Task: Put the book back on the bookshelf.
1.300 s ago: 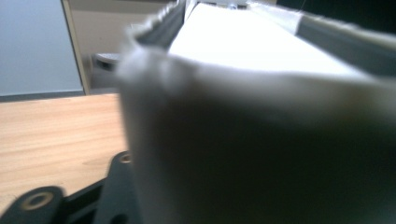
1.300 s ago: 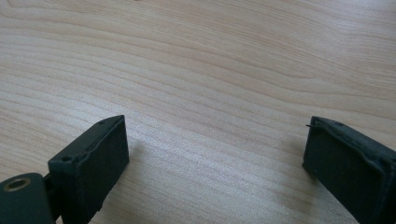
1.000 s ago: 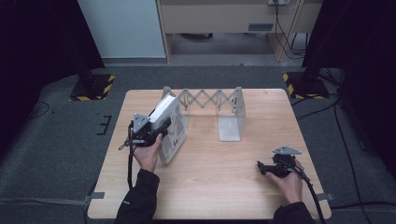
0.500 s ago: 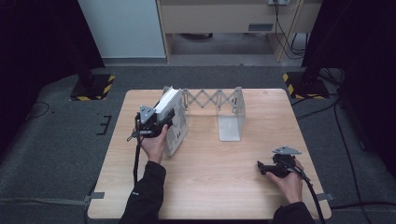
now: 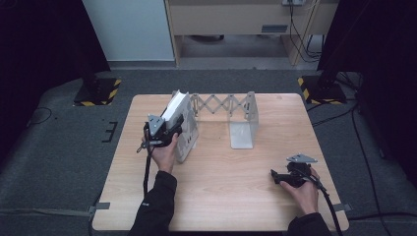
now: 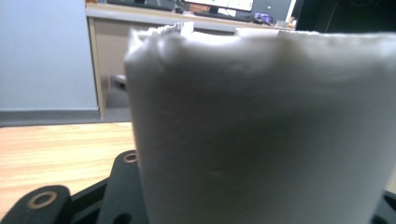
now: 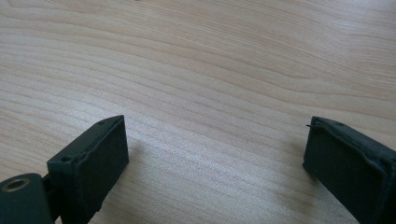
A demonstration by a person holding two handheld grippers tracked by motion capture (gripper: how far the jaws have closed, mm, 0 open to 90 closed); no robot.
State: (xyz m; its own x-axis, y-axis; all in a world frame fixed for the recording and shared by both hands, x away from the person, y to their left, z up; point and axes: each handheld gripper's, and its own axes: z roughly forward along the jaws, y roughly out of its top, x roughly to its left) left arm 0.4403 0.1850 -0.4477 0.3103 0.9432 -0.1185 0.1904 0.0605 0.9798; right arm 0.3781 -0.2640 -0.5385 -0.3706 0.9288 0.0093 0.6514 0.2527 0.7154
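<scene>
My left tongs clamp a thick white book, jaws across its block of pages. In the left gripper view the pale page edge fills most of the frame, blurred from closeness, with the black base of my tongs below it.

The book stands tilted on the far left part of the light wooden desk, its spine uppermost and its top leaning toward the left end of a grey metal accordion-style book rack. Whether book and rack touch I cannot tell from the high view. The rack's lattice stretches across the far middle of the desk, an upright end plate at its right and a flat foot plate reaching toward me. My left hand sits just on my side of the book, cable trailing down along the sleeve.

My right tongs rest low over the near right part of the desk, well apart from book and rack. They stand wide open (bare wood grain between the two black pads in the right gripper view), holding nothing. My right hand wraps the handle, the grey three-cornered plate on top.

Beyond the desk: grey carpet, a pale cabinet, yellow-and-black striped stand feet at both sides.
</scene>
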